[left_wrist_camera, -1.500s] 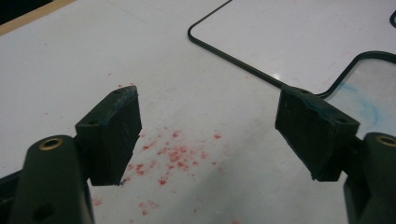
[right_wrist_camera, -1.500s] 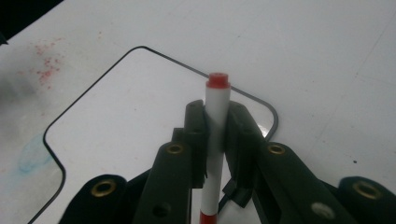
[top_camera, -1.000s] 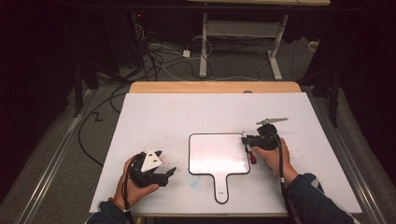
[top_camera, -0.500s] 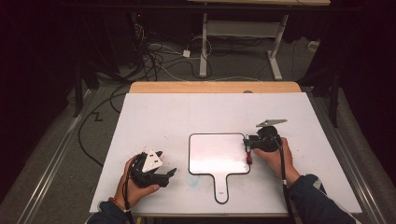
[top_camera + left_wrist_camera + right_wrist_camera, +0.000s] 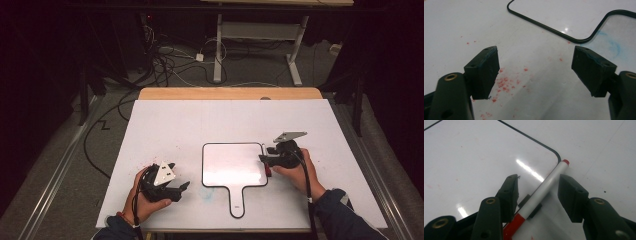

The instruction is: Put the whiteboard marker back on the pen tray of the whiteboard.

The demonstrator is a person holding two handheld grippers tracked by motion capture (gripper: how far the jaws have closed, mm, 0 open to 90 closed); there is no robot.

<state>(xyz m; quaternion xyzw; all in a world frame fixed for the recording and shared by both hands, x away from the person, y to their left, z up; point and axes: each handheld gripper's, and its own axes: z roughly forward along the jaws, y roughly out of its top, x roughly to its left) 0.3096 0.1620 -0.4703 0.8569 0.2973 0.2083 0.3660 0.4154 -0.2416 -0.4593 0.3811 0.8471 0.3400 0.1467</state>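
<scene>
As the jaws of the right gripper (image 5: 537,192) have just been opening, the red-capped marker (image 5: 544,190) is released — left lying between them on the whiteboard's (image 5: 232,165) right edge — while the left gripper (image 5: 535,72) is held open, empty.

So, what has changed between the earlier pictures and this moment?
The right gripper has just been opening its jaws; the red-and-white marker now lies loose between them, across the right edge of the small whiteboard. The hand itself barely moved. The left gripper stayed open in its place on the table, and the whiteboard did not shift.
</scene>
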